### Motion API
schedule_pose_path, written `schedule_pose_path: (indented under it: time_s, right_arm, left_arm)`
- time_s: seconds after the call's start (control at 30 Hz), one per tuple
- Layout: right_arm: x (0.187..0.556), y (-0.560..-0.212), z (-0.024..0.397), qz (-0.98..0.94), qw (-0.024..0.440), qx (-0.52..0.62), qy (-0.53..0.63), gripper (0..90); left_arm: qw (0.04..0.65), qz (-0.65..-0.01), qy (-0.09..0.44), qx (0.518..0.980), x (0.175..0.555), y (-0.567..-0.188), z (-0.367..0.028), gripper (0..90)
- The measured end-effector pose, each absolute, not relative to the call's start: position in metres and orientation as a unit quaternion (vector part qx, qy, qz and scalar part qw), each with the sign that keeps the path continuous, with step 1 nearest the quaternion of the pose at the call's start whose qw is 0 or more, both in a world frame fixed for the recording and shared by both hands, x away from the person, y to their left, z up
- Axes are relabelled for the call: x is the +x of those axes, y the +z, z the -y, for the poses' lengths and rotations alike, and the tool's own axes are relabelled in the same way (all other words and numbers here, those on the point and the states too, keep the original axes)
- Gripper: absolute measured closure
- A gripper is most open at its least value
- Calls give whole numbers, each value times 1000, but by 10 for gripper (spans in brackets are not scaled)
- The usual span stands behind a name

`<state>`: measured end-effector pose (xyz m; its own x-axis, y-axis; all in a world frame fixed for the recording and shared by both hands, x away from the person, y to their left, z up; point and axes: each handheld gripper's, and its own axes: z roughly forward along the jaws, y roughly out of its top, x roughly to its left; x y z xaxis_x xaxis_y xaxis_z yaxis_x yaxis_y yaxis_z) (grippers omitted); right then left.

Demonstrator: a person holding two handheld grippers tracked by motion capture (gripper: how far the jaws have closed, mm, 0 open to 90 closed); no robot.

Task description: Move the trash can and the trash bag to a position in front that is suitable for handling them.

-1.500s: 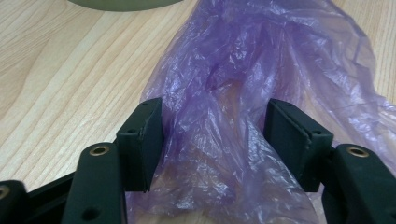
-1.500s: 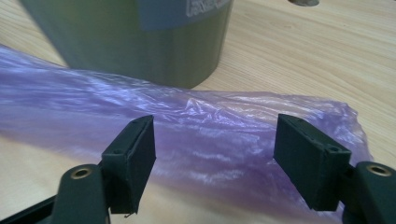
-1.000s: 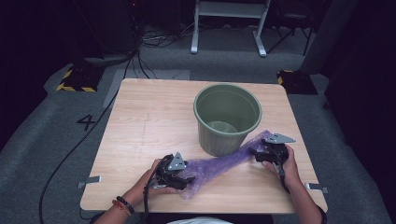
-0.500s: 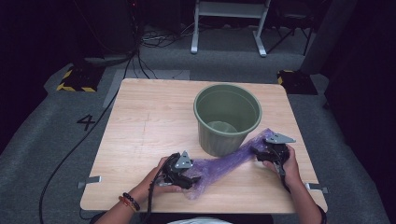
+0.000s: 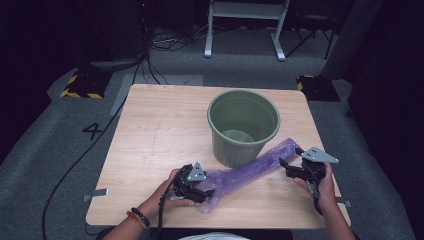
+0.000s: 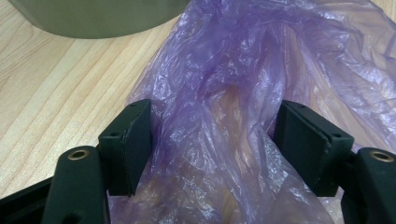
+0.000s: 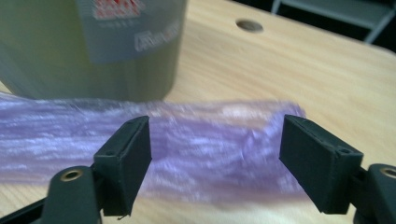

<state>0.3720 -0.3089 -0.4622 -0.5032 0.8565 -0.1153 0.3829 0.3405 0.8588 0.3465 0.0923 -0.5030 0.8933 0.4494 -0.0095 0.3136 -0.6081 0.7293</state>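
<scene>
A purple plastic bag (image 5: 250, 172) is lying stretched in a long, crumpled strip across the near part of the wooden surface (image 5: 160, 130), running just in front of the green bucket (image 5: 243, 127) and touching its base. The left claw (image 5: 202, 192) is sitting at the bag's near-left end with its jaws spread wide; crinkled film is bunching between them, and the pads are not pressing it. The right claw (image 5: 290, 159) is hovering at the bag's far-right end, its jaws having just been opening, standing apart above the film with nothing pinched.
</scene>
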Motion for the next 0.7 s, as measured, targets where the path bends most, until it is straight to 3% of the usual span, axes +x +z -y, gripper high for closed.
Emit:
schedule_pose_path:
  time_s: [0.33, 0.6, 0.7]
  right_arm:
    - [388, -485, 305, -746, 251, 481, 386, 282]
    - [412, -497, 299, -752, 266, 485, 360, 274]
    - [419, -502, 300, -755, 263, 491, 346, 326]
  left_arm:
    - [387, -211, 87, 893, 347, -503, -92, 288]
    - [387, -208, 85, 894, 348, -503, -92, 287]
    - [386, -206, 83, 895, 348, -503, -91, 285]
